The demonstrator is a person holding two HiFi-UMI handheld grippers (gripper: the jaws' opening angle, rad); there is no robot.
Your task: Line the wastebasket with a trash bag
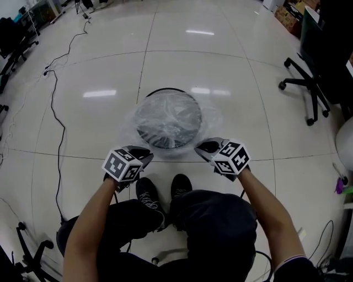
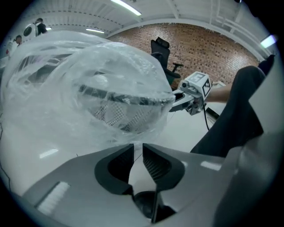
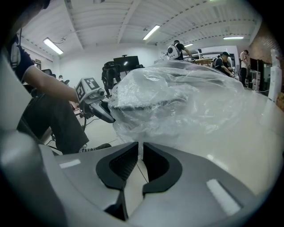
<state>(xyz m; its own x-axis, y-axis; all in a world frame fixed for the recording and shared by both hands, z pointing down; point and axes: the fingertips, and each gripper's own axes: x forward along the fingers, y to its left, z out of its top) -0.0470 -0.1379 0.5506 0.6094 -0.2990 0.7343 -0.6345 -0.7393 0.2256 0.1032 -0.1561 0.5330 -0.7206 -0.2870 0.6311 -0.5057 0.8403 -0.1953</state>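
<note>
A black mesh wastebasket [image 1: 168, 122] stands on the floor in front of my feet. A clear trash bag [image 1: 131, 125] is draped over its rim and puffs out around it; it fills the left gripper view [image 2: 88, 88] and the right gripper view [image 3: 186, 97]. My left gripper [image 1: 144, 154] sits at the bag's near left edge. Its jaws [image 2: 138, 148] stand a narrow gap apart, with floor showing between them. My right gripper [image 1: 203, 147] is at the near right edge, its jaws [image 3: 140, 148] also slightly apart. The bag's film reaches both sets of tips; no pad visibly presses on it.
My shoes [image 1: 165, 190] are just behind the basket. A black cable [image 1: 55, 110] runs along the floor on the left. An office chair [image 1: 309, 82] stands at the right and another chair base [image 1: 27, 253] at the lower left. Boxes [image 1: 287, 14] sit far right.
</note>
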